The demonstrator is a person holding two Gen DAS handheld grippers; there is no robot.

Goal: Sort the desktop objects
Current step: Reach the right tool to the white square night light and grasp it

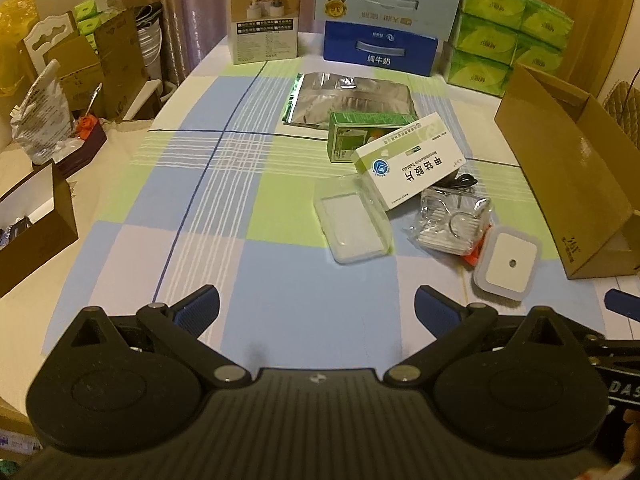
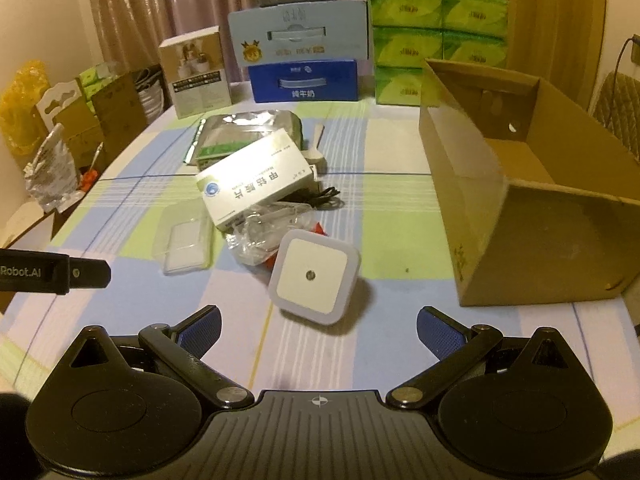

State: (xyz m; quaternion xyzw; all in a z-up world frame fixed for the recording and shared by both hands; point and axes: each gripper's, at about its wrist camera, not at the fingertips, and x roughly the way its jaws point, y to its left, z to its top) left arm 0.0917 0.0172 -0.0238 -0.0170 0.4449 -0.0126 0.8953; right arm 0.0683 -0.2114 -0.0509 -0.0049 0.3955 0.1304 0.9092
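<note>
A pile of small objects lies on the checked tablecloth: a white square night light [image 2: 314, 276] [image 1: 507, 263], a white medicine box [image 1: 410, 160] [image 2: 256, 184], a green box [image 1: 360, 136], a clear plastic case [image 1: 352, 222] [image 2: 184, 244], a crinkled clear packet [image 1: 452, 220] [image 2: 272, 232], a black cable [image 2: 320, 200] and a silver foil bag [image 1: 352, 98] [image 2: 248, 132]. My left gripper [image 1: 316, 312] is open and empty, short of the clear case. My right gripper [image 2: 318, 330] is open and empty, just short of the night light.
An open cardboard box [image 2: 520, 208] [image 1: 568, 168] lies on its side at the right. Milk cartons [image 1: 380, 46] [image 2: 304, 80], a white product box [image 1: 262, 20] and green tissue packs [image 2: 436, 40] line the table's back edge. Boxes and bags [image 1: 60, 92] crowd the left side off the table.
</note>
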